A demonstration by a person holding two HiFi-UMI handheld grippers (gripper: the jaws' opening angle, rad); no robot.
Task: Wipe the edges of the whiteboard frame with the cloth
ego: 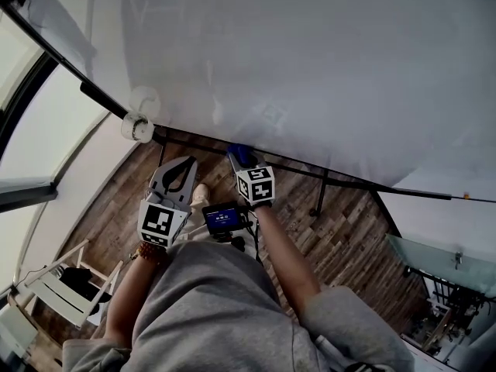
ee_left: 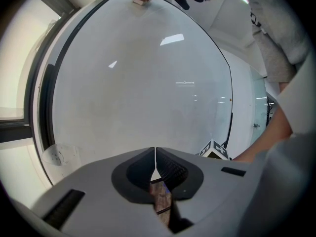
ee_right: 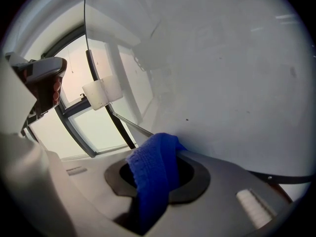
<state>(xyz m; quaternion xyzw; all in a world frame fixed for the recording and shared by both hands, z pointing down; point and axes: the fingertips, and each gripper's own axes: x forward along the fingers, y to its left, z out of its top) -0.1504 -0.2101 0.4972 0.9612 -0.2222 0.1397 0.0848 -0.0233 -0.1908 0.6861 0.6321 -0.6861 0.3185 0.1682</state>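
**A:** Right claw, what's it doing?

**B:** My right gripper is clamped on the blue cloth. The jaws are closed around a fold, and the rest bulges up past the tips.

**A:** And where is the cloth on the board?

**B:** From the head view, it sits at the black lower frame edge of the whiteboard. It looks to be touching the edge, though I can't be sure of contact.

**A:** Left claw?

**B:** My left gripper has its jaws drawn together with the tips meeting and nothing between them. It hangs just beside the right one, below the frame, over the wooden floor.
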